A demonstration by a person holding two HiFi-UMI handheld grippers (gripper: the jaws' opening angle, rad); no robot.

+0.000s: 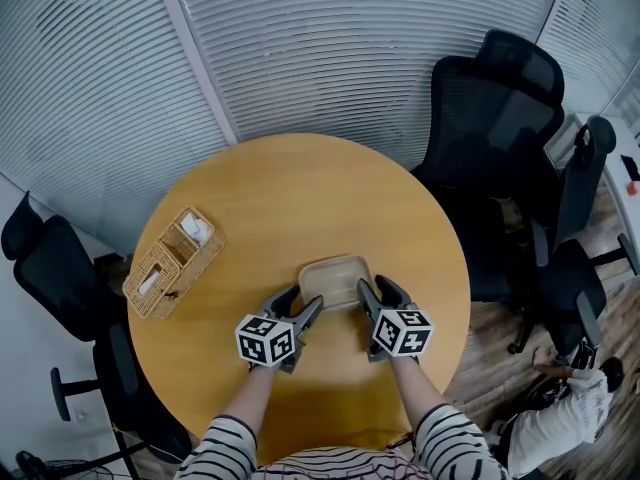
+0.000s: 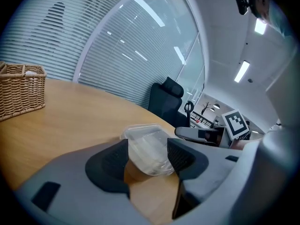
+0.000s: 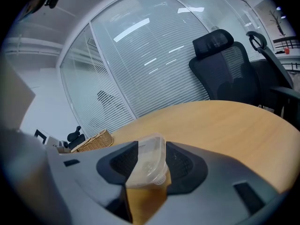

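A shallow clear plastic container (image 1: 335, 276) lies on the round wooden table (image 1: 300, 188), close to me. My left gripper (image 1: 298, 308) is at its near left corner, and the container (image 2: 147, 149) fills the gap between the dark pads (image 2: 112, 161). My right gripper (image 1: 372, 294) is at the near right edge, with the container (image 3: 147, 163) standing narrow between its pads (image 3: 180, 165). Both pairs of jaws press against the plastic. In the left gripper view the right gripper's marker cube (image 2: 234, 122) shows just beyond the container.
A wicker basket (image 1: 172, 263) with white items stands at the table's left edge. Black office chairs (image 1: 490, 108) stand behind the table at right, another chair (image 1: 60, 278) at left. Blinds over glass walls close off the back. A person crouches at bottom right (image 1: 570, 418).
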